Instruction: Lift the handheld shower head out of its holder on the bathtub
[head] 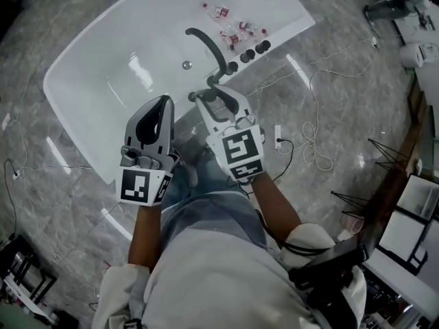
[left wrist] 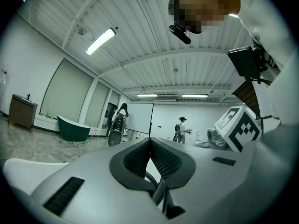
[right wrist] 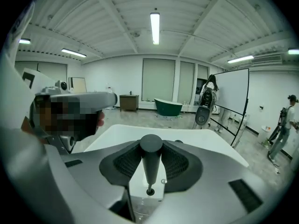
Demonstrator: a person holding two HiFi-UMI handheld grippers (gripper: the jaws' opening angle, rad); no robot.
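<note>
Right gripper view, centre: my right gripper clamps shower head, apparently clear of tub. Left gripper pinched shut, empty. Next: steady hold, mind hose.

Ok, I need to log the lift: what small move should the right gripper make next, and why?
Probably lift the right gripper a bit higher, straight up: its jaws clamp the shower head, whose lower end hangs close above the white bathtub rim.
</note>
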